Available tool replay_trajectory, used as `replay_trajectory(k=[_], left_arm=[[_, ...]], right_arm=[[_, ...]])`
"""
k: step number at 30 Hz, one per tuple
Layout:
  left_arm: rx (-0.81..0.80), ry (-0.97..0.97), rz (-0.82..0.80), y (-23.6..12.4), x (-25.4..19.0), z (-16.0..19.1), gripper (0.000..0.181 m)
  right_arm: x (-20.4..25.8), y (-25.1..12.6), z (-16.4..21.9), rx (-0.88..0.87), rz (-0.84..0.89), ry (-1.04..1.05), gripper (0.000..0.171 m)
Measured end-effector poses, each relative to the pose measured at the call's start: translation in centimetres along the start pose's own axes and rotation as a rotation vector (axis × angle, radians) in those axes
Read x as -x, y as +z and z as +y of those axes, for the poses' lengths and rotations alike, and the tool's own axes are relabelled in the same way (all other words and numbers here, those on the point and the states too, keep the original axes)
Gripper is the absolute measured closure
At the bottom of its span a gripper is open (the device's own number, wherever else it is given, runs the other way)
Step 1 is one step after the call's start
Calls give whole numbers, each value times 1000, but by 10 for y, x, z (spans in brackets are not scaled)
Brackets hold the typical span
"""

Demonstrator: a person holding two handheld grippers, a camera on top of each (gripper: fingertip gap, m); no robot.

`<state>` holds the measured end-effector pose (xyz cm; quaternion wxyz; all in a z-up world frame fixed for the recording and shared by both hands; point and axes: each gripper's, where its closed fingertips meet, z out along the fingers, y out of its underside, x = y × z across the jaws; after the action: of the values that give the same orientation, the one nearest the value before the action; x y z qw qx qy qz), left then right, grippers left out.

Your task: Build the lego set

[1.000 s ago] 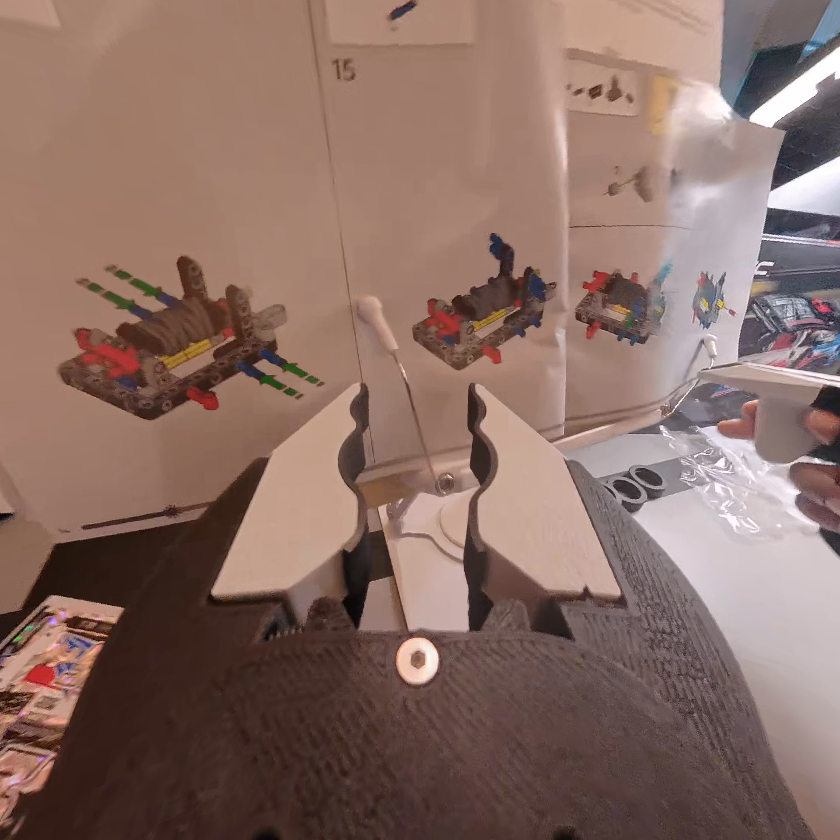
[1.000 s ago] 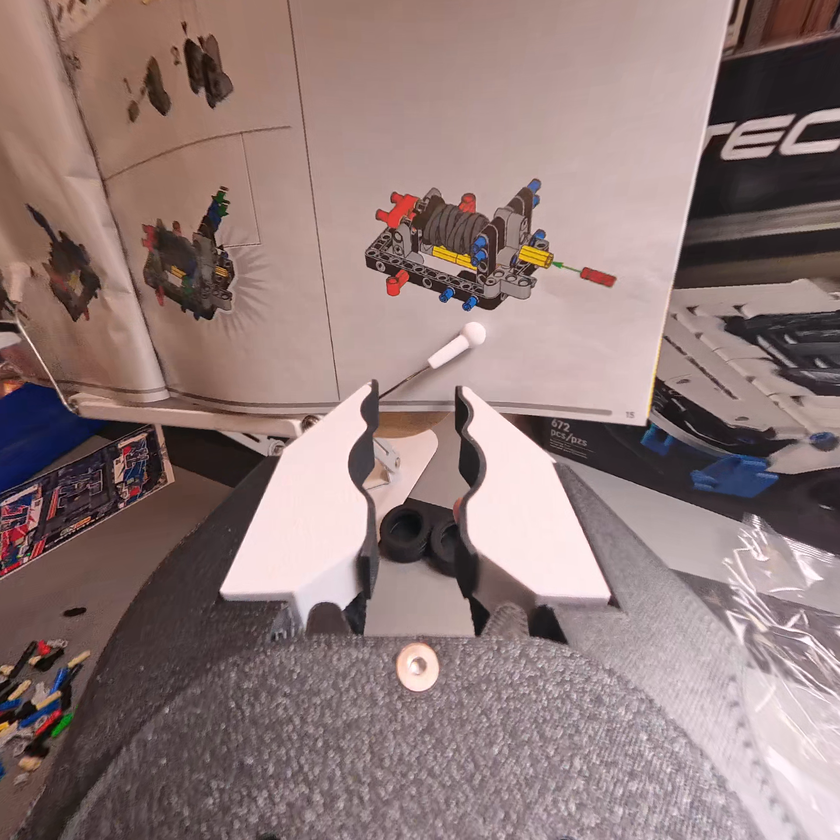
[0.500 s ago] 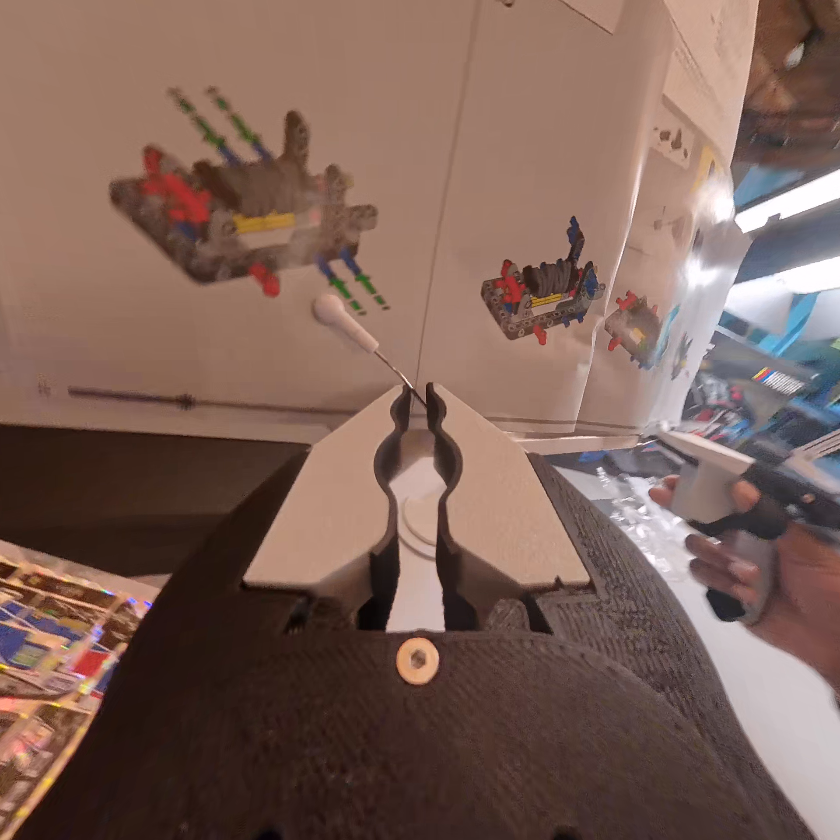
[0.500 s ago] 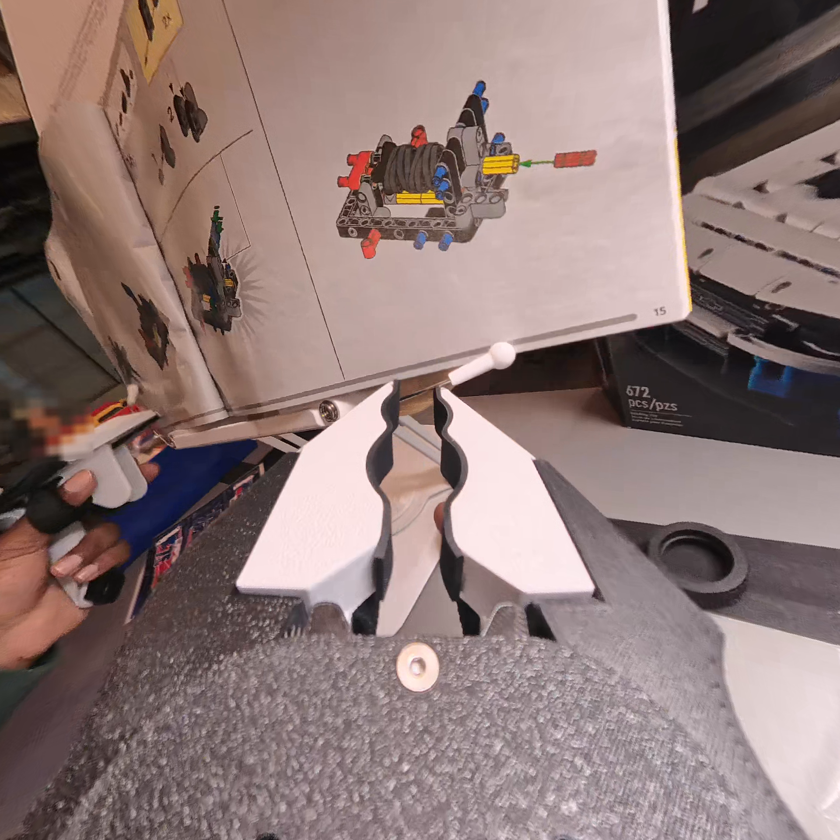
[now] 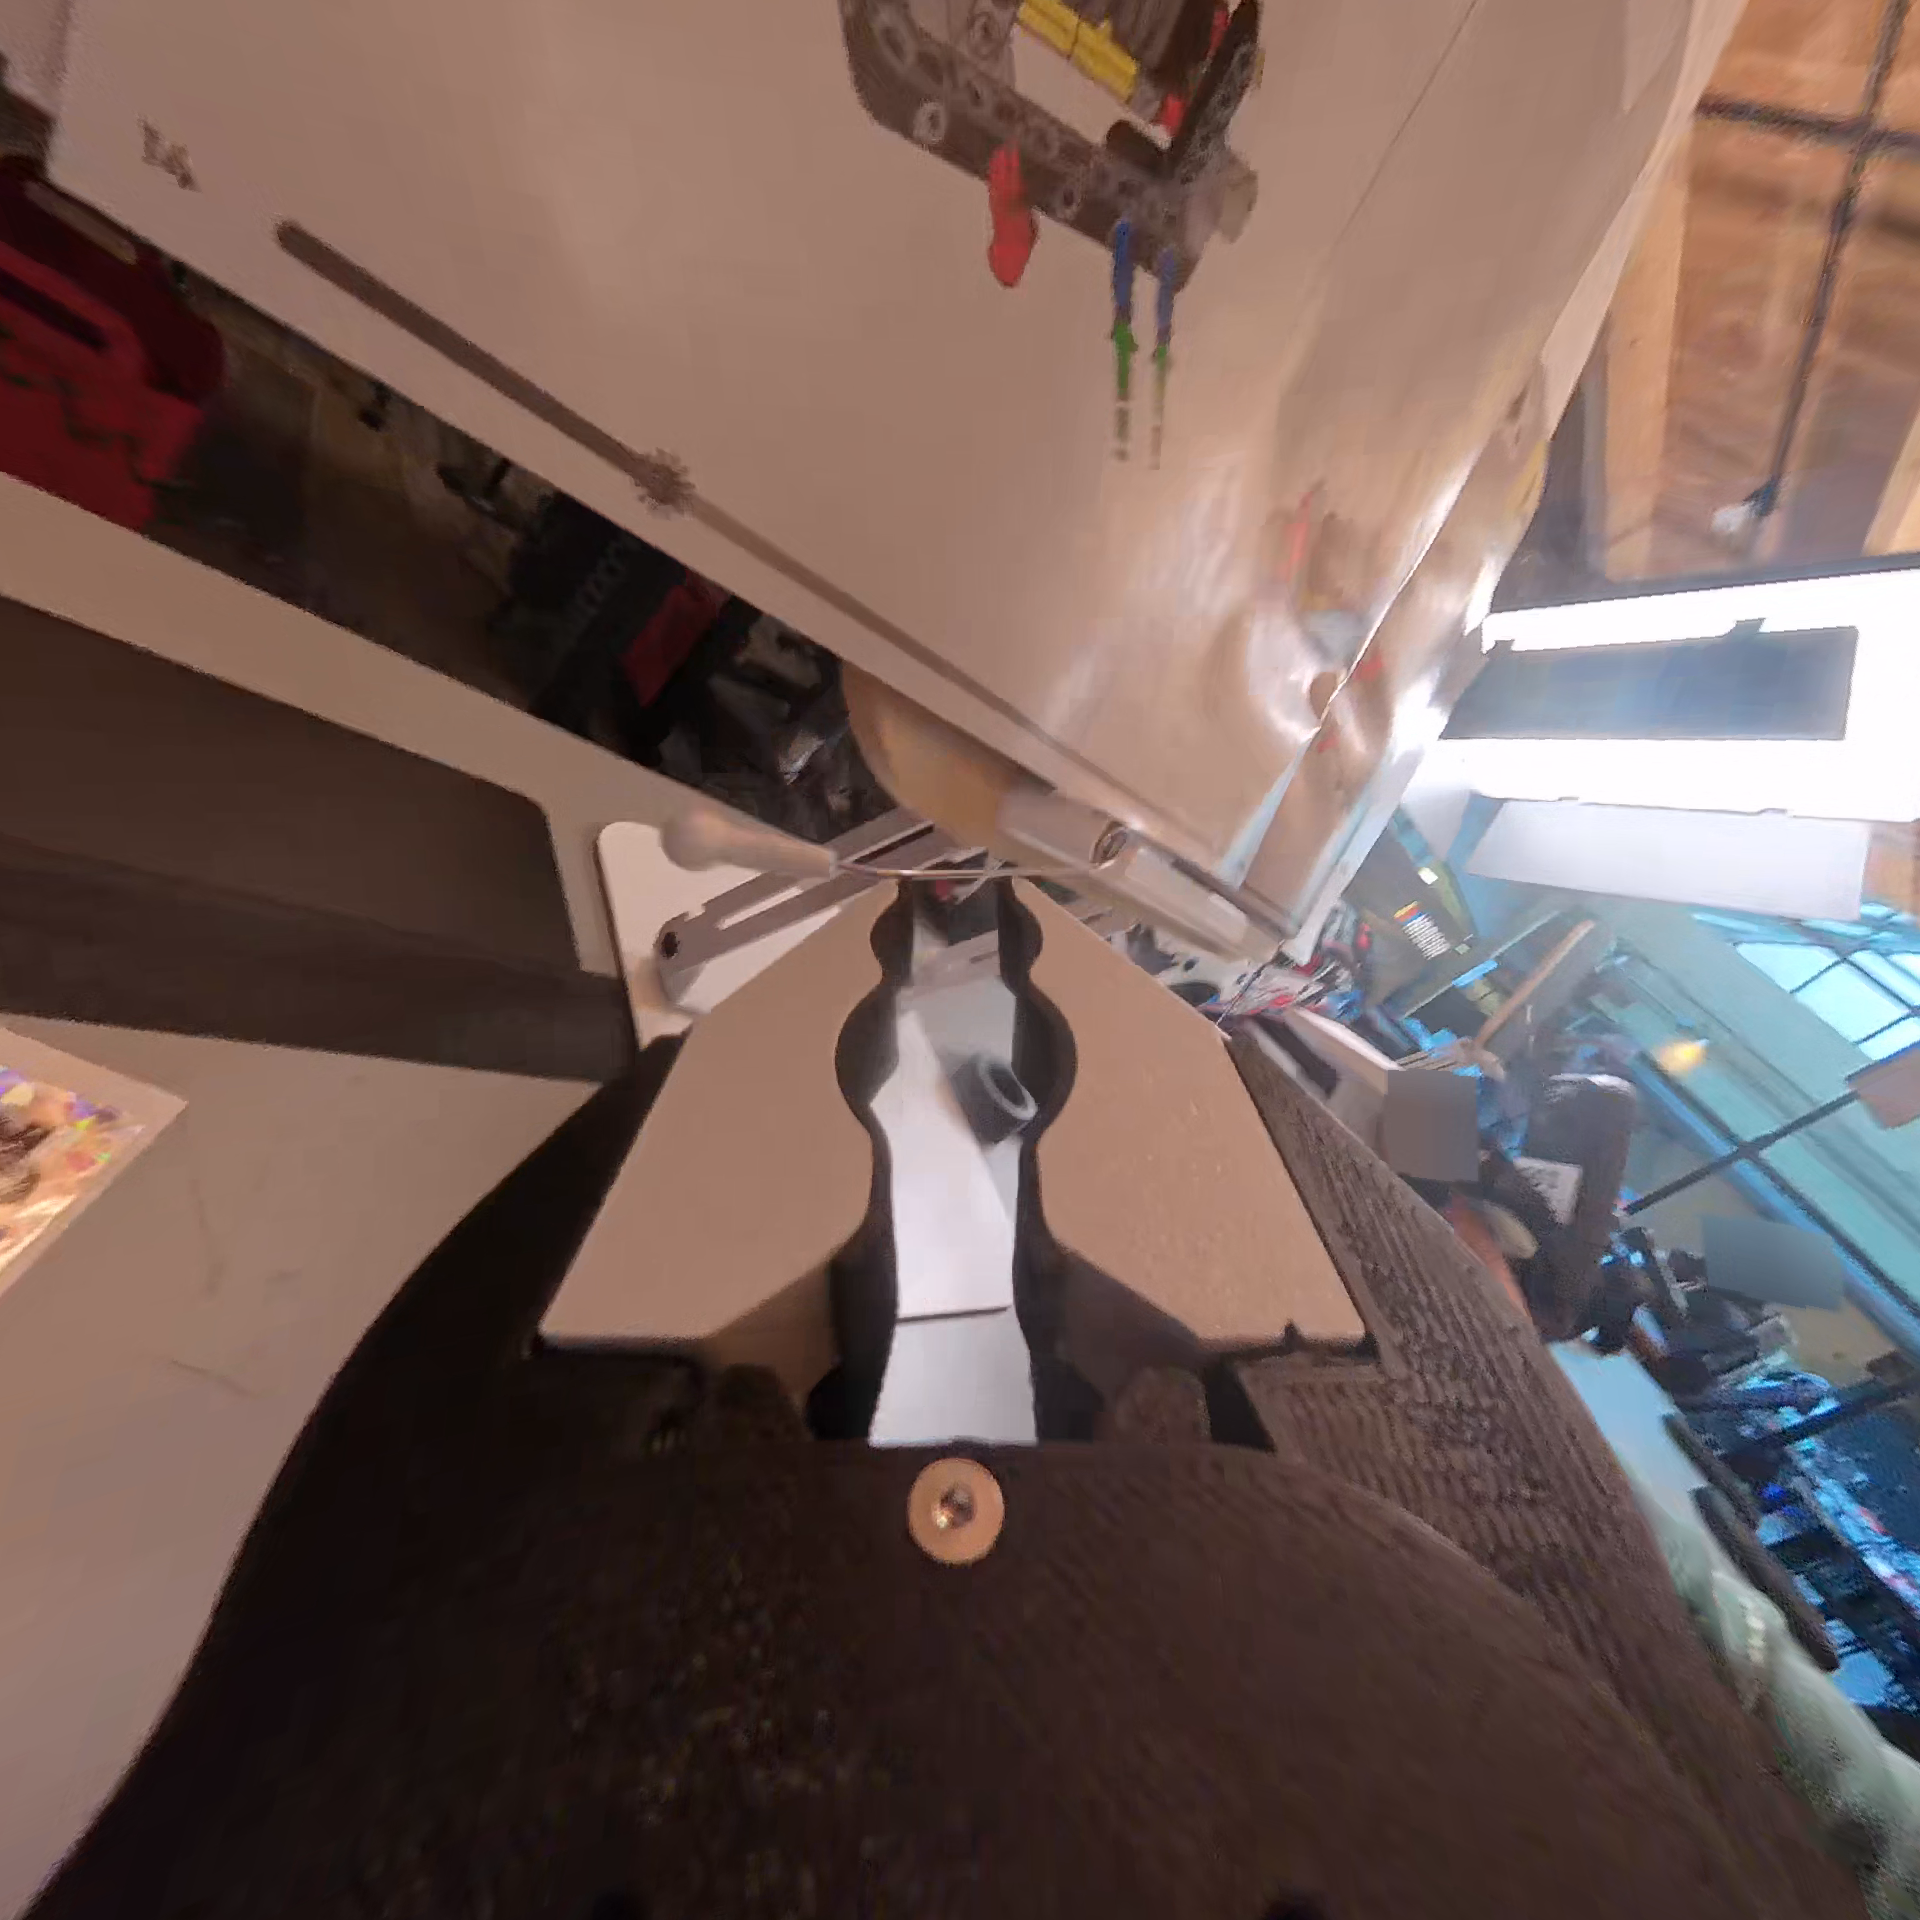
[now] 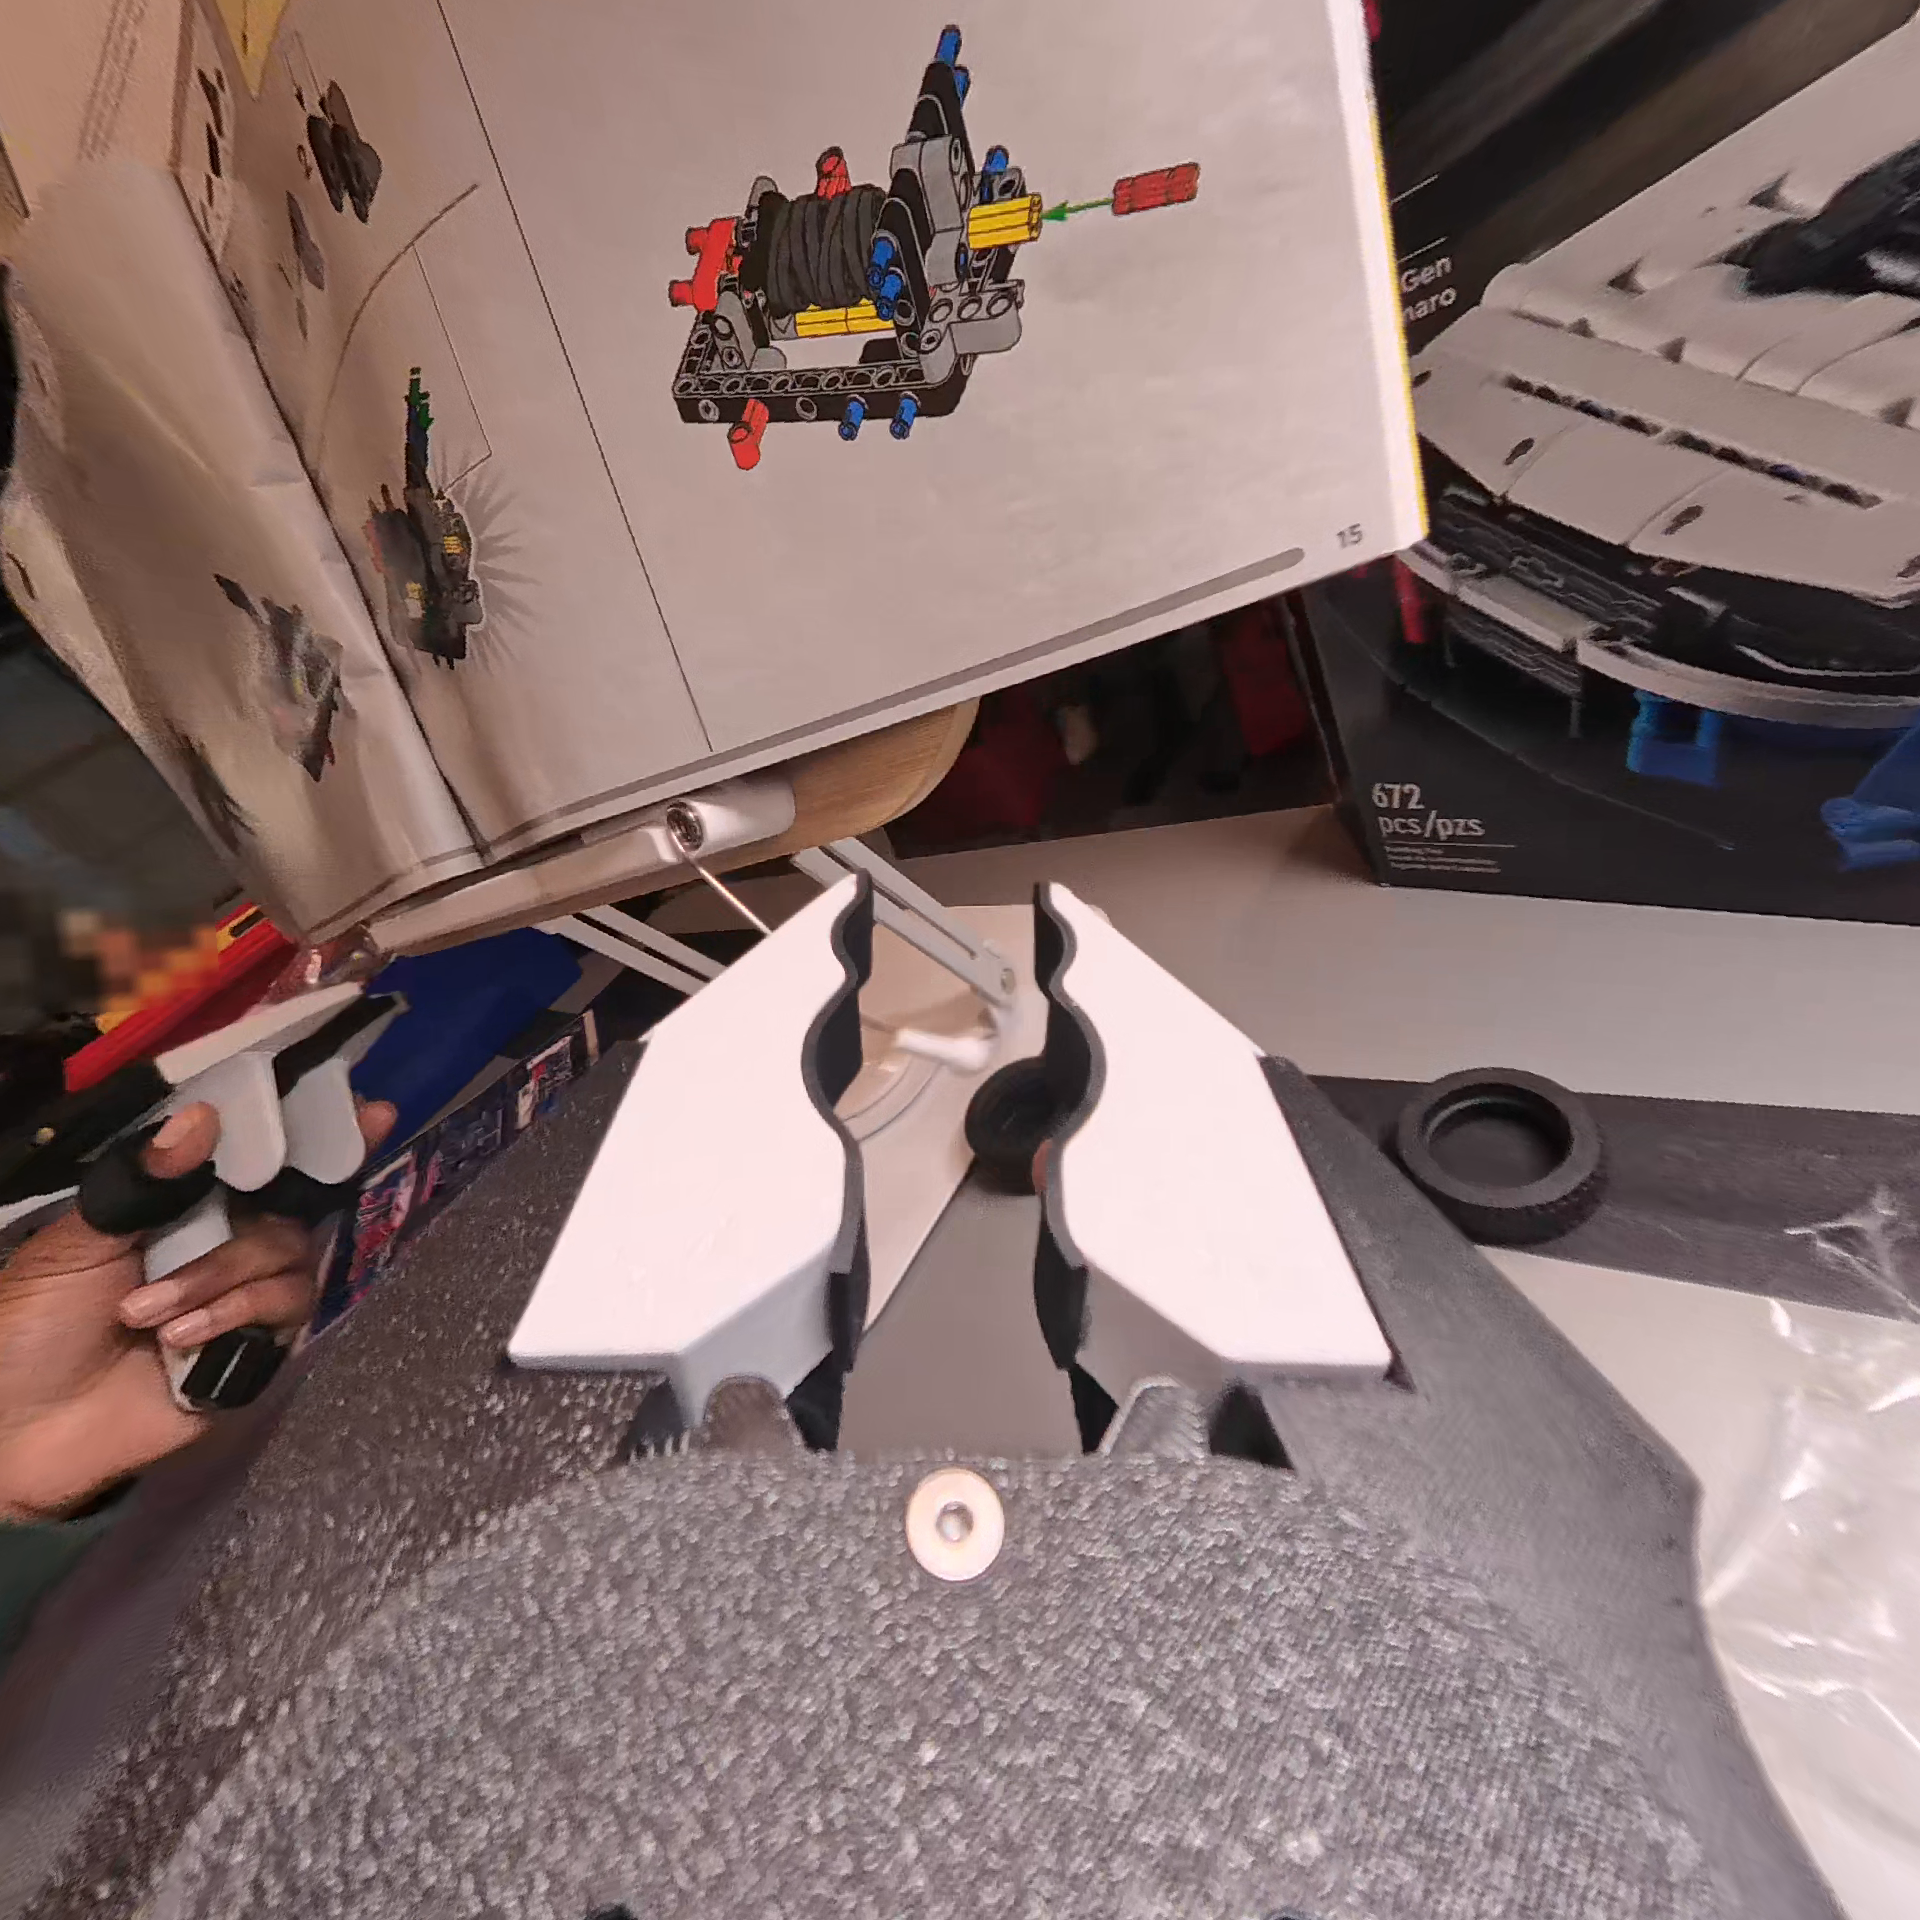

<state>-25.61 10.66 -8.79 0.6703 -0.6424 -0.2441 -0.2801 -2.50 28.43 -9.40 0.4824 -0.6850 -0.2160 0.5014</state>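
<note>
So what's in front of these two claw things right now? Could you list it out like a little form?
booklet: instruction booklet open on a stand
left gripper: open, nothing held, tips near the stand's foot
right gripper: open, nothing held
tyres: small tyre just beyond the right fingers; larger tyre on the table
box: set box behind
plastic bag: at right

Instruction booklet (image 6: 935, 416): propped on a stand (image 6: 727, 821), 12 o'clock of the right gripper (image 6: 948, 914).
Set box (image 6: 1662, 623): 2 o'clock, behind the table (image 6: 1351, 987).
Tyre (image 6: 1496, 1153): 3 o'clock.
Left gripper (image 6: 343, 1013): 9 o'clock.
</note>
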Motion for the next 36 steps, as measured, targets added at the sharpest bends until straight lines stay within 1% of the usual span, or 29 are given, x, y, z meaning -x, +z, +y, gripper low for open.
replay_trajectory(k=[3, 6, 8, 10, 12, 14, 18, 21, 24, 27, 29, 32, 36], left_arm=[[31, 61, -64, -13, 10, 3, 155], [1, 210, -165, -32, 13, -7, 147], [-54, 326, -202, -44, 3, -20, 143], [-92, 471, -205, -47, -17, -32, 140], [-55, 593, -183, -37, -38, -32, 134], [-9, 672, -143, -22, -58, -26, 131], [56, 833, -106, 10, -87, -16, 128], [119, 890, -122, 32, -88, -10, 126], [165, 918, -161, 46, -75, -6, 124], [181, 921, -177, 53, -65, -7, 125], [177, 913, -170, 55, -62, -8, 127], [173, 915, -163, 56, -60, -10, 130], [174, 907, -155, 57, -59, -11, 132]], right_arm=[[-5, -10, -8, -22, 60, -106, 137], [1, -18, -26, -57, 105, -272, 130], [9, -19, -40, -68, 117, -380, 125], [19, -16, -54, -61, 125, -491, 121], [27, -7, -67, -36, 140, -606, 117], [34, 4, -80, -1, 154, -683, 114], [41, 25, -121, 28, 192, -697, 99], [33, 39, -149, 53, 250, -742, 87], [25, 55, -148, 146, 247, -718, 73], [27, 61, -144, 128, 230, -696, 78], [31, 63, -140, 99, 205, -676, 87], [33, 62, -138, 56, 176, -650, 94], [37, 61, -134, 53, 144, -628, 106]])
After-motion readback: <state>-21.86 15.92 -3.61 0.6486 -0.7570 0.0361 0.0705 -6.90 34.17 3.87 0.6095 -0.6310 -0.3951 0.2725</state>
